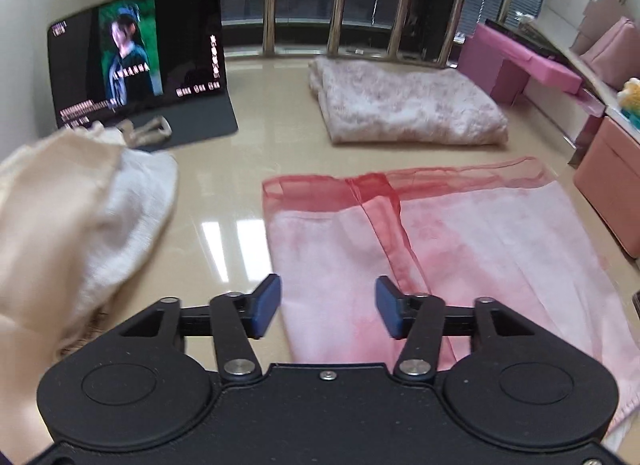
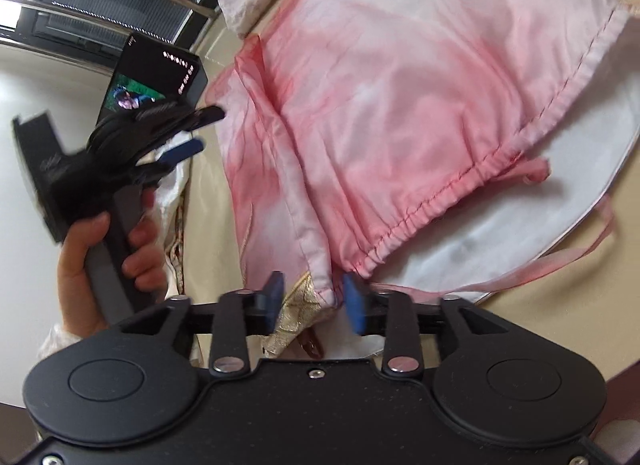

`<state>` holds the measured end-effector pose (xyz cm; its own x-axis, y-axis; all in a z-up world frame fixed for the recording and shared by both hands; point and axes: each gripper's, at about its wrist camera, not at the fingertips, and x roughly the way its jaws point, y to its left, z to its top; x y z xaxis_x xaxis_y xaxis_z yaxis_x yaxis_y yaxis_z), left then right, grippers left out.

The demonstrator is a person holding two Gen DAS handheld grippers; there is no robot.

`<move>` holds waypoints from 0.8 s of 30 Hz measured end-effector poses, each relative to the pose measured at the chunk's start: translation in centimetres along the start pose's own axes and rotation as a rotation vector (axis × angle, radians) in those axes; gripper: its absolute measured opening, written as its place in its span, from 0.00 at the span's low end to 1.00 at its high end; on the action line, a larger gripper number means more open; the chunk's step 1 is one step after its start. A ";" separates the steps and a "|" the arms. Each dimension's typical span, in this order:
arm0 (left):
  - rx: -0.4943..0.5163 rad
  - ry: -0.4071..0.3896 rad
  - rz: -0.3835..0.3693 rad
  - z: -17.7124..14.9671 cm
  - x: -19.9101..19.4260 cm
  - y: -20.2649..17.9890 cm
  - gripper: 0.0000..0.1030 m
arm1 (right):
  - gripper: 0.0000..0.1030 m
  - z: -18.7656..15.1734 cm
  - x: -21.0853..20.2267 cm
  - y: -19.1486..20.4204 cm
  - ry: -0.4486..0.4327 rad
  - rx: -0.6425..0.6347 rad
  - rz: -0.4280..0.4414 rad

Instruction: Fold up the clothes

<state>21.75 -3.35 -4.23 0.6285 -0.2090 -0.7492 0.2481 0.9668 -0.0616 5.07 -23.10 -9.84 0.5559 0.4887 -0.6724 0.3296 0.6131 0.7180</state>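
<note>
The right gripper (image 2: 314,299) stands spread around the pink skirt's (image 2: 360,105) near corner, not yet clamped; it should close squarely on the hem; the left gripper (image 1: 326,307) hovers released above the skirt, spread on the floor (image 1: 224,201); beyond lies a folded blanket (image 1: 400,105).

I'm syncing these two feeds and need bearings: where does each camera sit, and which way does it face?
Left wrist: on the left gripper, looking along the floor over the pink garment toward the tablet and windows; only its own open fingers show.
Right wrist: on the right gripper, tilted, close over the garment's corner; the person's left hand shows, holding the other gripper.
Shared: pink garment, tablet, windows.
</note>
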 end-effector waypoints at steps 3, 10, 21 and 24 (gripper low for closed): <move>0.031 -0.003 -0.004 -0.3 -1.5 -0.1 0.58 | 0.49 0.2 -1.6 0.3 -0.031 -0.005 0.033; 0.104 0.049 0.006 -2.5 -1.8 -2.1 0.47 | 0.55 2.5 -8.8 0.4 -0.198 -0.079 0.130; 0.028 0.008 -0.146 1.0 -7.6 -4.6 0.91 | 0.60 8.1 -13.4 -10.9 -0.316 -0.100 -0.184; 0.052 0.007 -0.154 2.7 -8.5 -6.8 0.92 | 0.59 8.6 -12.0 -12.5 -0.279 -0.079 -0.128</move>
<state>16.75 -8.51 4.35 0.5750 -0.3531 -0.7380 0.3789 0.9144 -0.1423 0.85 -41.99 -9.18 0.7056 0.2221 -0.6729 0.3560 0.7099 0.6076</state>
